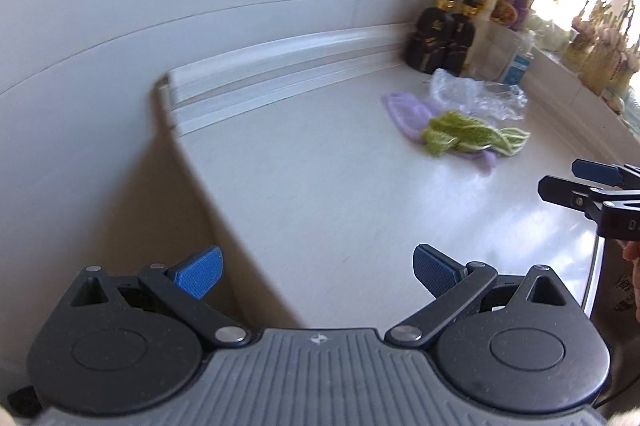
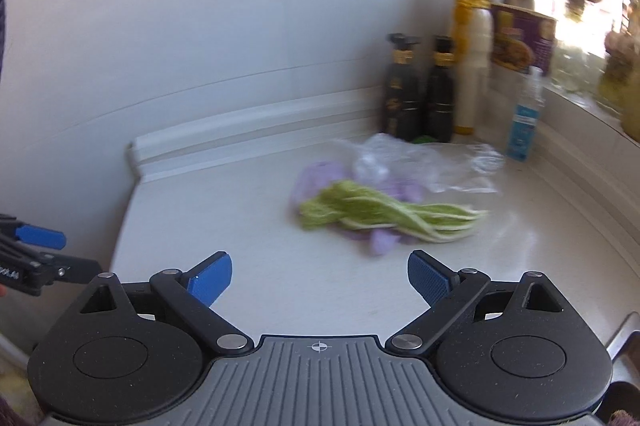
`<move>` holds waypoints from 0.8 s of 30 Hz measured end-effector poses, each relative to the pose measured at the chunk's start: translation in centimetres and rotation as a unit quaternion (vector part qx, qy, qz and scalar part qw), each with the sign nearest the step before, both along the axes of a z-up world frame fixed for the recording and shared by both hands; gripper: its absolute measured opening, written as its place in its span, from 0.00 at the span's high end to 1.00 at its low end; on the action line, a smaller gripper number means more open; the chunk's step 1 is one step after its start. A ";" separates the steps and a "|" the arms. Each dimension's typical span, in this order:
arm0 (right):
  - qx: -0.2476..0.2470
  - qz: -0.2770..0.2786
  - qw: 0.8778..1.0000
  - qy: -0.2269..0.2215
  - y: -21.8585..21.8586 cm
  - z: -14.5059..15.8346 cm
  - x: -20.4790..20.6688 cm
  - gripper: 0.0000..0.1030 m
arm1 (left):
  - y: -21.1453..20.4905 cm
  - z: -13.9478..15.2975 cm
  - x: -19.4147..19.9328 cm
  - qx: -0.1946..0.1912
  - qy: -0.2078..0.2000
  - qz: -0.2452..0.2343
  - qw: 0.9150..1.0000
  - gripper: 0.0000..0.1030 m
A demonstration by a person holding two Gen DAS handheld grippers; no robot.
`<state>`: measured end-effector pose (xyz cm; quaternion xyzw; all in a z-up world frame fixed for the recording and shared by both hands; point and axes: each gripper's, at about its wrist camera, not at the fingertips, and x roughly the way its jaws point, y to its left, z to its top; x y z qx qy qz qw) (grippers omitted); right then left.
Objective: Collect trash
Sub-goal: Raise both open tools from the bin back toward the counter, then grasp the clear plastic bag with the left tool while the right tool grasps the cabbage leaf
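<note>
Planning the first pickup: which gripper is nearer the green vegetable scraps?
Right. The right gripper faces the green vegetable scraps just ahead, open and empty. The left gripper sits farther back near the counter's left edge, also open.

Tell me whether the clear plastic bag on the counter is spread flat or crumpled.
Crumpled. The clear plastic bag lies bunched and wrinkled, with raised folds, behind the green leafy vegetable.
</note>
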<state>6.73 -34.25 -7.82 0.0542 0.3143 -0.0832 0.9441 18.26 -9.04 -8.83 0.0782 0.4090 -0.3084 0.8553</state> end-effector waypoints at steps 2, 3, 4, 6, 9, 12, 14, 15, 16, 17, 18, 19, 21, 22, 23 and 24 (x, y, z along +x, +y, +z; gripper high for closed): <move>0.007 -0.020 1.000 -0.004 -2.1 0.0 0.1 0.06 | -2.0 0.3 0.4 -0.001 -0.004 -0.015 1.000 0.01; 0.010 -0.028 1.000 -0.006 -3.0 -0.1 0.2 0.06 | -2.7 0.4 0.6 -0.001 -0.005 -0.023 1.000 0.01; 0.014 -0.036 0.999 -0.008 -4.1 -0.3 0.5 0.06 | -3.7 0.4 0.9 -0.002 -0.006 -0.031 0.999 0.01; 0.021 -0.049 0.998 -0.010 -5.8 -0.8 0.9 0.06 | -5.7 0.6 1.4 -0.005 -0.008 -0.048 0.999 0.02; 0.029 -0.061 0.998 -0.010 -7.9 -1.6 1.4 0.06 | -8.8 1.2 2.4 -0.012 -0.013 -0.069 0.997 0.02; 0.039 -0.070 0.997 -0.008 -9.2 -2.5 1.9 0.06 | -11.5 1.7 3.5 -0.028 -0.014 -0.083 0.996 0.04; 0.050 -0.074 0.996 -0.009 -10.0 -3.0 2.3 0.06 | -13.3 2.0 4.3 -0.040 -0.015 -0.092 0.995 0.05; 0.054 -0.076 0.996 -0.010 -10.2 -3.2 2.4 0.06 | -14.1 2.1 4.6 -0.044 -0.016 -0.096 0.994 0.07; 0.060 -0.077 0.995 -0.011 -10.6 -3.4 2.6 0.06 | -14.8 2.2 5.0 -0.048 -0.017 -0.102 0.993 0.07; 0.068 -0.079 0.994 -0.012 -10.9 -3.6 2.8 0.06 | -15.6 2.2 5.3 -0.053 -0.018 -0.108 0.993 0.07; 0.078 -0.081 0.994 -0.013 -11.2 -3.8 3.0 0.06 | -16.3 2.2 5.7 -0.059 -0.017 -0.114 0.992 0.09; 0.090 -0.084 0.992 -0.015 -11.5 -3.9 3.1 0.06 | -17.0 2.1 6.2 -0.065 -0.013 -0.117 0.991 0.10; 0.115 -0.089 0.989 -0.019 -12.0 -4.2 3.5 0.06 | -18.6 1.8 7.2 -0.073 0.005 -0.119 0.990 0.14; 0.129 -0.093 0.987 -0.020 -12.3 -4.4 3.8 0.06 | -19.3 1.6 7.7 -0.076 0.013 -0.121 0.990 0.18; 0.142 -0.096 0.985 -0.020 -12.5 -4.5 4.0 0.07 | -20.1 1.3 8.1 -0.078 0.021 -0.123 0.989 0.19; 0.153 -0.099 0.983 -0.020 -12.7 -4.8 4.2 0.07 | -20.7 1.1 8.4 -0.080 0.026 -0.125 0.989 0.22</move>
